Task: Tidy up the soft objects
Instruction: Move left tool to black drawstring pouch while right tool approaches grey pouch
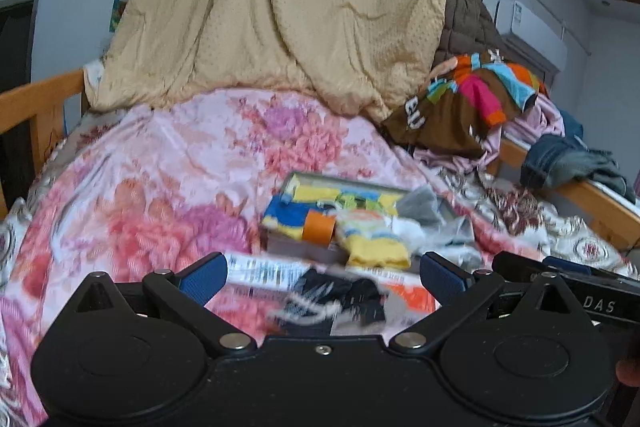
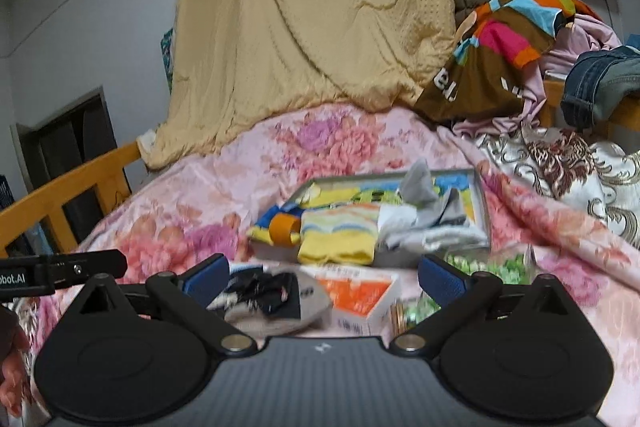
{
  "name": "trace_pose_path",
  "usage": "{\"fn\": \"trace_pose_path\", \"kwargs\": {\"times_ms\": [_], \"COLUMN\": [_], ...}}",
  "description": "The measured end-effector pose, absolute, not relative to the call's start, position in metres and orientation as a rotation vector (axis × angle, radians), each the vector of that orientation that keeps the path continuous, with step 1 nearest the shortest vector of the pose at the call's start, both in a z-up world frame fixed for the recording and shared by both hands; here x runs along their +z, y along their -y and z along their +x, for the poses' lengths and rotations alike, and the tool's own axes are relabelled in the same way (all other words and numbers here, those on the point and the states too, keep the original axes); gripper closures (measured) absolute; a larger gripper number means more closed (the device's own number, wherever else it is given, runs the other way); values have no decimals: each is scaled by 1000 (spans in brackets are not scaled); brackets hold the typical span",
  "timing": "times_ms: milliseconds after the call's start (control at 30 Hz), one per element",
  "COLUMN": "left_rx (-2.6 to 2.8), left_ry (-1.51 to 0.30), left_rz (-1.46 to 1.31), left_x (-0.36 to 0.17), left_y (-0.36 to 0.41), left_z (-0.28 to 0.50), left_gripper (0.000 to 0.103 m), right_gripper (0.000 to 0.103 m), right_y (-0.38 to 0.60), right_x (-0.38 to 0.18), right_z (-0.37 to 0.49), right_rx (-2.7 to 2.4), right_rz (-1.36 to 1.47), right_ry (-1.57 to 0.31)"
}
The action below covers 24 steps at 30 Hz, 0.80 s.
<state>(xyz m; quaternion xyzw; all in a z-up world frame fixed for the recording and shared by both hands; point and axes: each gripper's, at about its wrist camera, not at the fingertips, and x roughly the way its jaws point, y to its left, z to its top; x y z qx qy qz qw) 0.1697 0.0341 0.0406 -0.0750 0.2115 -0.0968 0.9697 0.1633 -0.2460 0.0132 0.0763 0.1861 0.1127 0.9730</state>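
Note:
A flat grey box point(image 1: 298, 249) point(image 2: 482, 203) lies on the pink floral bedspread point(image 1: 160, 179) point(image 2: 192, 195) with soft items heaped on it: a yellow striped sock point(image 1: 374, 241) point(image 2: 340, 233), a blue and yellow one point(image 1: 286, 217), grey and white socks point(image 1: 424, 215) point(image 2: 428, 215). A dark sock point(image 1: 340, 301) point(image 2: 264, 293) lies nearest, on a white and orange packet point(image 1: 412, 297) point(image 2: 360, 293). My left gripper point(image 1: 324, 279) stands wide open just above the dark sock, touching nothing. My right gripper point(image 2: 324, 277) is open too, over the same spot.
A tan blanket point(image 1: 280, 7) hangs behind the bed. Colourful clothes point(image 1: 476, 95) point(image 2: 508, 39) and jeans point(image 1: 560, 159) point(image 2: 600, 83) pile up at the right. Wooden bed rails point(image 1: 36, 107) point(image 2: 72, 183) run along the left. A bag of green pieces point(image 2: 488, 265) lies near the right gripper.

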Motion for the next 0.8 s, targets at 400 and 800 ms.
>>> {"fn": "trace_pose_path", "kwargs": {"times_ms": [400,800], "left_rx": [-189,-208], "left_ry": [-498,-565], "left_rz": [-129,-159], "left_x": [2,-24], "left_y": [-68,-66], "left_z": [164,191], "left_gripper": [1,1], "right_gripper": [0,0], "right_y": [213,186], "right_x": [-15,-39], "right_z": [171,184], "right_rx": [279,294], "right_rz": [49,-93], "right_ry": [-477,-523]}}
